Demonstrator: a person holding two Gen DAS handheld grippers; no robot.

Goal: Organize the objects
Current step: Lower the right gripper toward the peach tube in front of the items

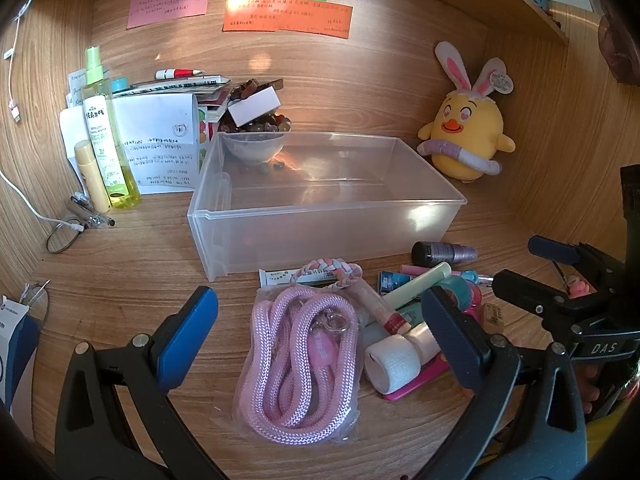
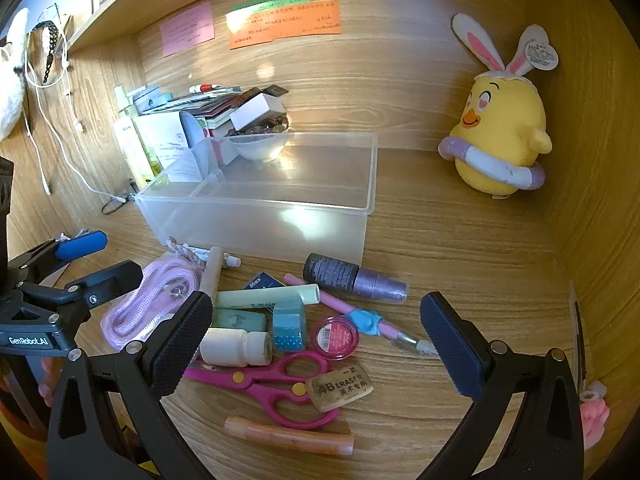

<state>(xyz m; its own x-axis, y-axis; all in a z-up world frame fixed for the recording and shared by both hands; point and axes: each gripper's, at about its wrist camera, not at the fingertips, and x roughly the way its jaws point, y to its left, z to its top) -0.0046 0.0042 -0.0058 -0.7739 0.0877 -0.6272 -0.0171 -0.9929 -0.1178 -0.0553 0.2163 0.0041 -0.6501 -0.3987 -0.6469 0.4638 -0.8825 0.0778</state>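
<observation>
A clear plastic box [image 1: 320,228] [image 2: 256,224] stands empty on the wooden desk. In front of it lies a heap of small items. A pink rope in a plastic bag [image 1: 296,364] [image 2: 160,292] sits between the fingers of my left gripper [image 1: 320,332], which is open just above it. My right gripper [image 2: 316,344] is open over pink scissors [image 2: 276,384], a white bottle [image 2: 236,346], a round pink tin [image 2: 336,338] and a 4B eraser [image 2: 340,386]. A purple nail polish bottle [image 2: 356,278] and an orange tube [image 2: 288,436] lie nearby. Neither gripper holds anything.
A yellow plush chick [image 1: 466,136] [image 2: 500,136] stands at the back right. A green spray bottle [image 1: 106,132], papers and a bowl of beads [image 1: 254,146] crowd the back left. Wooden walls close in at both sides and the back, with a shelf above.
</observation>
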